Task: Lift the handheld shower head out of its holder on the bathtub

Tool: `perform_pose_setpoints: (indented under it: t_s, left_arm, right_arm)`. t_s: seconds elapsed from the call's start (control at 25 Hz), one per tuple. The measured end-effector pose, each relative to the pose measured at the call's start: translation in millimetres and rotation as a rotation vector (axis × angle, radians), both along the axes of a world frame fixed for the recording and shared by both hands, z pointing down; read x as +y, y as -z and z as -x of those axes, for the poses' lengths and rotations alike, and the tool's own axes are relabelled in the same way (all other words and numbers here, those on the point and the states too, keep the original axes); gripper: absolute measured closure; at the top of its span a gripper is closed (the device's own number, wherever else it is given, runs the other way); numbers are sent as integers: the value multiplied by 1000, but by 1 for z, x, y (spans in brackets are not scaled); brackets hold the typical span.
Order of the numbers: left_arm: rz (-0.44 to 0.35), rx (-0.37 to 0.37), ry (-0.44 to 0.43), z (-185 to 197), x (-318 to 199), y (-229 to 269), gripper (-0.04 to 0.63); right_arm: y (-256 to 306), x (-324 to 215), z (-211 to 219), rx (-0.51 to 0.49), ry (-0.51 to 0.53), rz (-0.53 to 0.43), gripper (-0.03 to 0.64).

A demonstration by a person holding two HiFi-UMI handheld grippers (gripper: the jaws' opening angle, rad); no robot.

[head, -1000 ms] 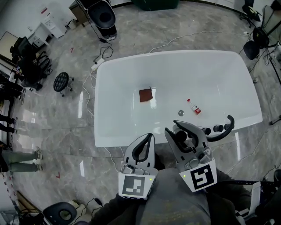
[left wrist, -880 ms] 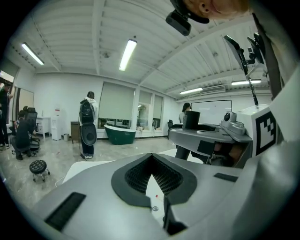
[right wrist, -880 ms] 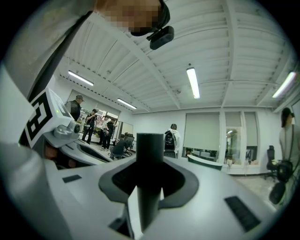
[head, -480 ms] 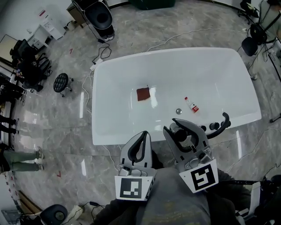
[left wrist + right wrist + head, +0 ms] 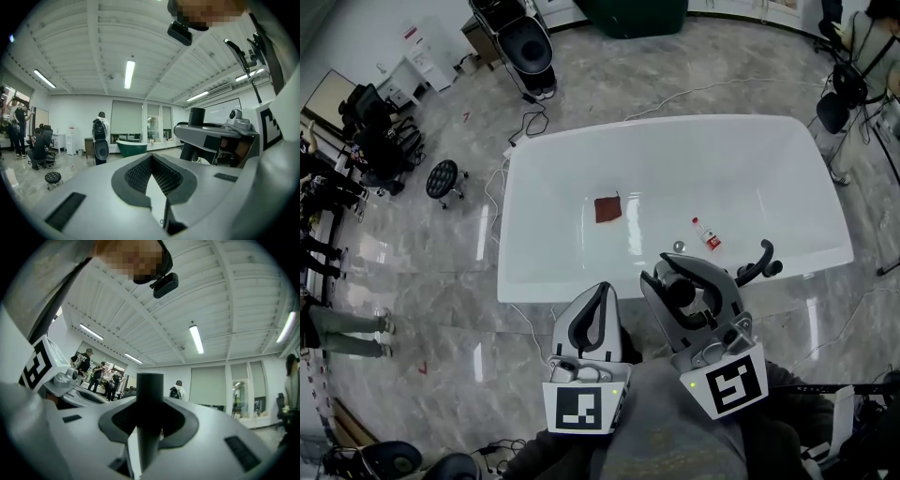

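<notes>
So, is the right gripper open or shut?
Shut: in its own view, the right gripper clamps a dark rod standing between its jaws.

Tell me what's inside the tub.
A brown square, a small bottle and the drain. The right gripper, holding the shower head, hides part of the near wall.

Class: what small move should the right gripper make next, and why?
Probably lift the right gripper straight up: its jaws are closed on the dark shower head handle, which stands upright over the bathtub rim. The left gripper is shut and empty.
</notes>
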State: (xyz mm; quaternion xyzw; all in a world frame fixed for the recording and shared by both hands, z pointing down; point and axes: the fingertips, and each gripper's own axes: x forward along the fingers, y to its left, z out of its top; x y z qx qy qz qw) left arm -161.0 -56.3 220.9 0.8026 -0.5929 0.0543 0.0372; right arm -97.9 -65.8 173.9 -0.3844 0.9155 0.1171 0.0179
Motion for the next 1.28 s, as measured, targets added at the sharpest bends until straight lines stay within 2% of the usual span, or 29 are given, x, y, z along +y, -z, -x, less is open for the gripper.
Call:
perform_pose_setpoints:
  t_s: [0.2,0.28,0.44,0.56,0.88,1.12,1.28]
  left_arm:
    - [-48,-15,29,1,15,-4,592]
    - [-26,-11,32,4,25,-16,592]
    - [-56,9,52,20,36,-13,592]
    - [-66,3,53,28,40,-17,592]
    - [-64,29,8,3,51,-19,592]
    - [-72,40,-12,-21,66,-8,592]
    - [-54,20,-35,-22,60,0,592]
  right_arm:
    - [1,25,-2,-18,21,-71,503]
    - [-3,31,0,-22,20,-83,503]
    - [-13,31,15,-61,24,-31,503]
    - [-22,32,29,-42,66,4,503]
    - [-14,36,32,6,62,-27,503]
    - [-10,54,2,5,64,-25,503]
    - [1,55,-6,4,63,-14,503]
